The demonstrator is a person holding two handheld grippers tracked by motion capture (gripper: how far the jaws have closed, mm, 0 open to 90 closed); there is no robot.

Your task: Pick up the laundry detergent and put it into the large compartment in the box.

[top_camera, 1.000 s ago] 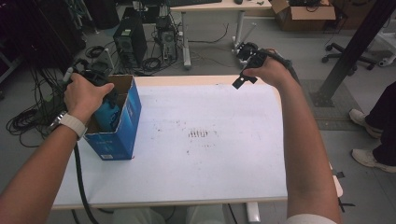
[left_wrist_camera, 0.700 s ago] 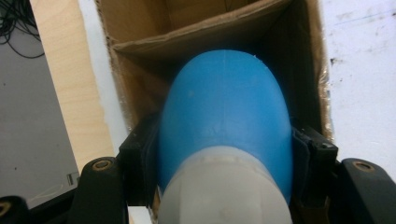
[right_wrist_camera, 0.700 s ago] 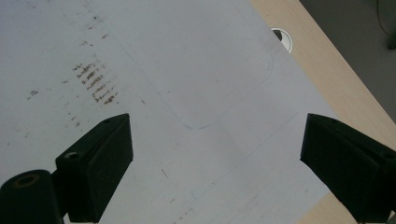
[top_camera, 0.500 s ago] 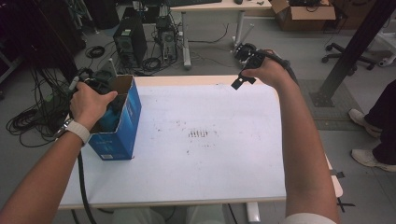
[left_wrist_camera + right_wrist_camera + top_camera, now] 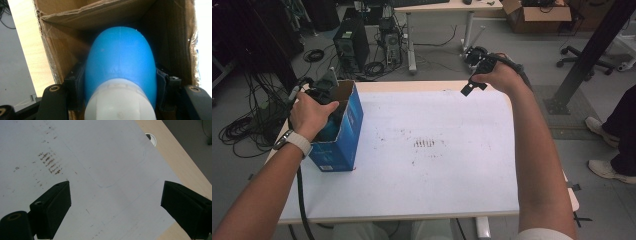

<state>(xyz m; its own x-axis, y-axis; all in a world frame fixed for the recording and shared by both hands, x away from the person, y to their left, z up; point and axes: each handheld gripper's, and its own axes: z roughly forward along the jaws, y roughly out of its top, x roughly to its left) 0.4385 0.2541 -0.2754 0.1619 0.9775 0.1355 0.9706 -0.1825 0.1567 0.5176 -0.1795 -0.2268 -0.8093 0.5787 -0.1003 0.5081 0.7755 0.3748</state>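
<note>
1. White-topped rectangular table: it carries everything. Your forearms enter over its near edge. The middle and right of the top are bare apart from faint brown scuff marks, so you have free room for moving there. A light wooden border shows along the far edge and at the right side.

2. Open-topped blue cardboard box: it stands upright at the left edge of the table, toward the far-left corner, with its mouth facing up. In the left gripper view its brown inner walls close in tightly on both sides of the load, so sideways clearance is small; the only free way is straight up or down.

3. Blue, dome-ended plastic object on a white base: it sits inside the mouth of the box, rounded end leading downward. Its long axis runs along the jaws, directly ahead of your left claw.

4. Left gripper: your left hand holds it over the box mouth, pointing down. Its jaws are clamped on the flanks of the blue object, one pad on each side. This hand alone is at the work.

5. Right gripper: held near the far-right corner, well apart from the box. Its jaws stand wide apart over bare tabletop with nothing between them.
</note>
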